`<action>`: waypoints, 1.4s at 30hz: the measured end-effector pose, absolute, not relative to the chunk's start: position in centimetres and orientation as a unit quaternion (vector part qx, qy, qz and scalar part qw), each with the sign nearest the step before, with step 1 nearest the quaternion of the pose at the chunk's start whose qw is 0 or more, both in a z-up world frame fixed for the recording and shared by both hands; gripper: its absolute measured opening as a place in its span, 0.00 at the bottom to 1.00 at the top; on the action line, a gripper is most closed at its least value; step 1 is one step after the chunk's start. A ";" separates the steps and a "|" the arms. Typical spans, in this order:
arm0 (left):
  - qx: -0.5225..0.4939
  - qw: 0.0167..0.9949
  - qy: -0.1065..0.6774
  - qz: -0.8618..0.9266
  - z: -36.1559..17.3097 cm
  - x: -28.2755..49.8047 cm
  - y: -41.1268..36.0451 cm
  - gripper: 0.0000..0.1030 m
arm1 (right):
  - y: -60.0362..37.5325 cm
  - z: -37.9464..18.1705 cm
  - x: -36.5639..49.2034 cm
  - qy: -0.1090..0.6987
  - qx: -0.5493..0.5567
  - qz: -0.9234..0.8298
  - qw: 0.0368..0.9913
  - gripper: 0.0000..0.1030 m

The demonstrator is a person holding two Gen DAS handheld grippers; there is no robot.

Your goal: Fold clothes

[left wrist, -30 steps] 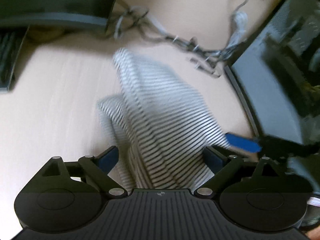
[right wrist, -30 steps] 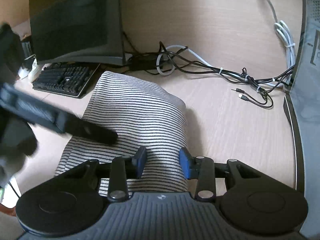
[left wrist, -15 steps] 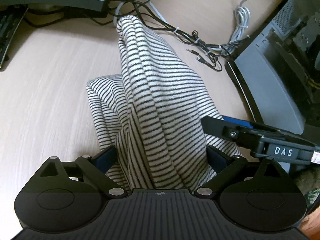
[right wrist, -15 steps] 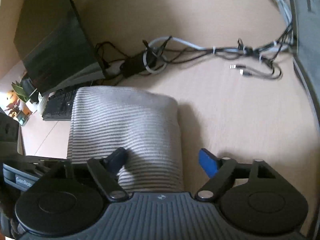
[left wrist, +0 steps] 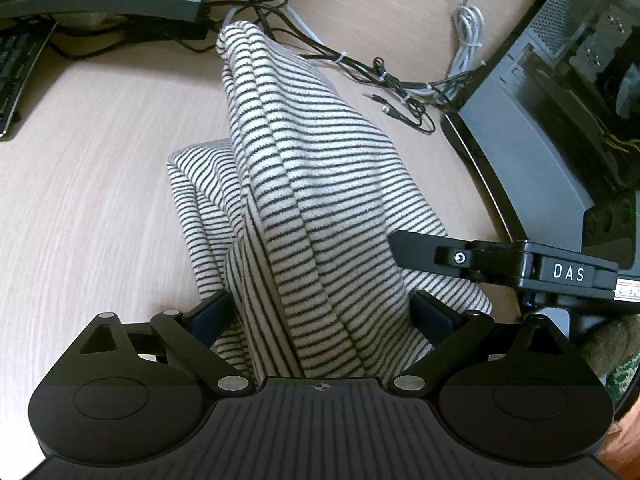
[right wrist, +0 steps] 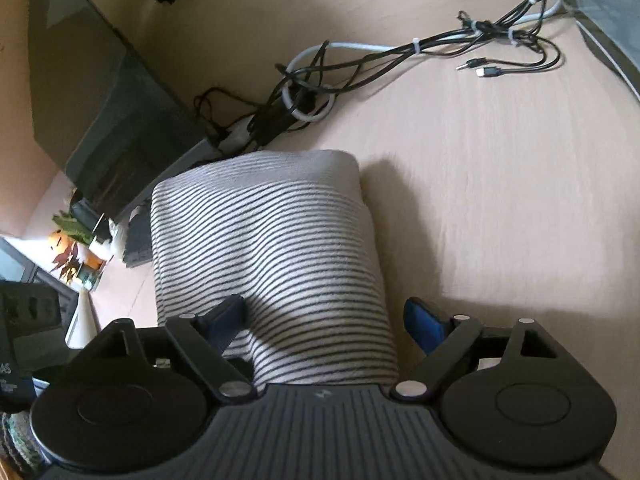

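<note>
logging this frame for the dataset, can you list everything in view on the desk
striped garment: one, white with dark stripes, folded, mid-desk
desk: one, pale wood
cable bundle: one tangle, black and grey, beyond the garment
monitor: one, dark, far left
keyboard: one, black, left edge
computer case: one, dark grey, right side
plant: one, green, past the desk's left edge
left gripper: black, blue pads, open astride the garment
right gripper: black, blue pads, open over the garment's right edge
</note>
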State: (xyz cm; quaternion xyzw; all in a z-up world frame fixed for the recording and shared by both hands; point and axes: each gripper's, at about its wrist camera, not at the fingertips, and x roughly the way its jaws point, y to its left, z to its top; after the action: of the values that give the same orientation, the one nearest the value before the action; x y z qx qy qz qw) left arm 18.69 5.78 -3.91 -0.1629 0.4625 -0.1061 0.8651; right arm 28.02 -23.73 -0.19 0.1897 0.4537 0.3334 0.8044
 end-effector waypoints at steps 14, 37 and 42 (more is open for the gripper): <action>-0.203 0.873 0.433 -0.097 -3.7 13.5 10.9 0.73 | -18.0 0.9 26.1 0.451 0.148 0.380 0.794 0.66; -0.271 0.883 0.382 -0.025 -3.0 10.2 31.5 0.72 | 5.5 3.6 24.1 0.434 0.009 0.447 0.782 0.66; -0.256 0.884 0.389 -0.043 -2.9 11.1 31.1 0.74 | 5.7 4.5 23.5 0.406 -0.025 0.416 0.813 0.70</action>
State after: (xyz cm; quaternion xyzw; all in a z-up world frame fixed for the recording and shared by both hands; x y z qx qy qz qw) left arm 11.06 31.15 -2.94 -0.2562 0.3887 -0.0434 0.8839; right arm 23.48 5.68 4.46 -0.0248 0.4062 0.4159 0.8133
